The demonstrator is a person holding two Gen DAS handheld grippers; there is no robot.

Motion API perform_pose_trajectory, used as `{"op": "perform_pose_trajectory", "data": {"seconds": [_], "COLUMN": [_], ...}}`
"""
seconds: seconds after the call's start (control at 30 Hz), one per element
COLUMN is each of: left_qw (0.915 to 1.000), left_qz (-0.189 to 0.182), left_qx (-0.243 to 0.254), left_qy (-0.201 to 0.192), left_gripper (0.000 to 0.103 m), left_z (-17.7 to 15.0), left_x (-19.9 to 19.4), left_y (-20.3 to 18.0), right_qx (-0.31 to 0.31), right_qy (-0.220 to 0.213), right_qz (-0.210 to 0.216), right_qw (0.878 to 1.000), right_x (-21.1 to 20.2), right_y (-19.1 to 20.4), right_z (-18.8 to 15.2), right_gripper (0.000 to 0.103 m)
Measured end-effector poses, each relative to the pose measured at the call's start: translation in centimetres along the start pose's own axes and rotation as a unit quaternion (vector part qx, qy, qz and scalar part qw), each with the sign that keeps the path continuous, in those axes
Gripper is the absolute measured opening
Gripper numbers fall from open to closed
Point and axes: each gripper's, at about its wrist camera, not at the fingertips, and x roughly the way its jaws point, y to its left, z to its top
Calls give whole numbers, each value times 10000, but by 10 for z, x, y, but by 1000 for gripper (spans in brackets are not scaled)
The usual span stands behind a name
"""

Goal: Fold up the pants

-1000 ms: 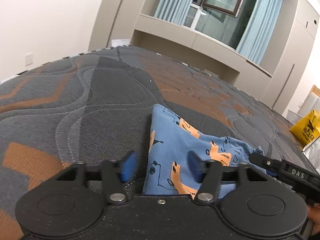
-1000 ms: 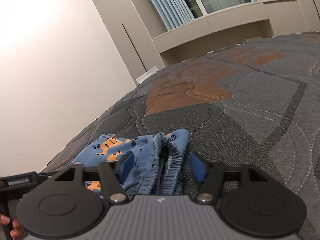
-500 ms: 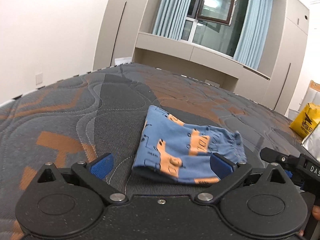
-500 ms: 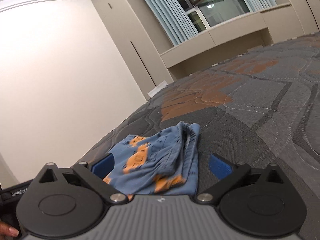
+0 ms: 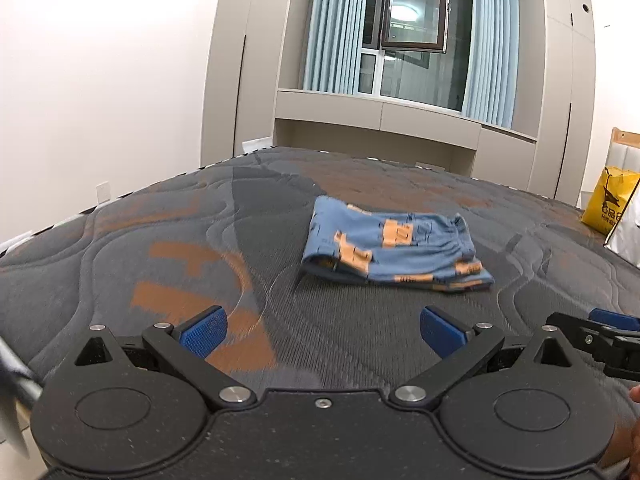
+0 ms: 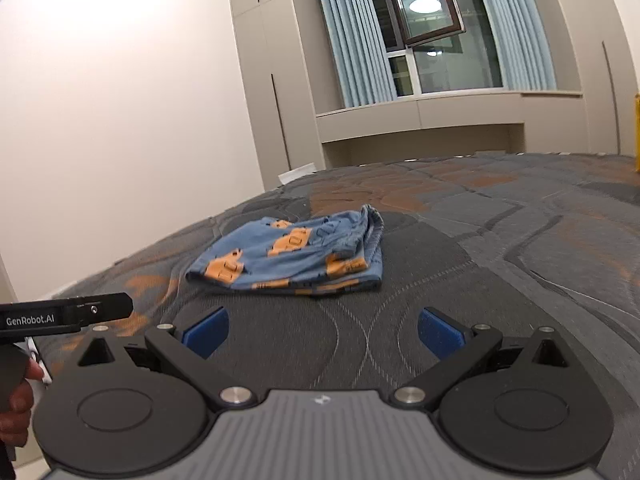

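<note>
Blue pants with orange prints (image 5: 394, 246) lie folded in a compact stack on the grey and orange mattress (image 5: 160, 248). They also show in the right wrist view (image 6: 296, 258). My left gripper (image 5: 323, 330) is open and empty, drawn back from the pants with bare mattress between. My right gripper (image 6: 323, 330) is open and empty, also set back from the pants. The right gripper shows at the right edge of the left wrist view (image 5: 600, 336), and the left gripper's body shows at the left of the right wrist view (image 6: 68, 314).
A yellow bag (image 5: 610, 204) stands at the mattress's far right. A wall with cabinets, a window and blue curtains (image 5: 332, 28) lies beyond the bed. The mattress's left edge (image 5: 48, 228) runs beside a white wall.
Both grippers opened wide, let go of the pants and pulled back and up. The folded pants now lie alone on the mattress, farther from both grippers.
</note>
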Motion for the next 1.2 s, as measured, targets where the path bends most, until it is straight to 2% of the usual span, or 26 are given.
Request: {"op": "perform_pose_trajectory", "data": {"seconds": [0.23, 0.4, 1.2], "left_qw": [10000, 10000, 9998], "left_qz": [54, 64, 17], "left_qx": [61, -18, -156], "left_qy": [34, 40, 141], "left_gripper": [102, 102, 102], "left_z": [-19, -24, -27], "left_x": [-22, -29, -25], "left_y": [5, 8, 10], "right_qx": [-427, -461, -539], "right_qy": [-96, -56, 25], "right_qz": [-246, -268, -278], "right_qw": [9987, 9986, 9982], "right_x": [-25, -34, -33], "right_y": [18, 18, 18], "right_z": [-13, -16, -19], "right_gripper": [103, 103, 103]}}
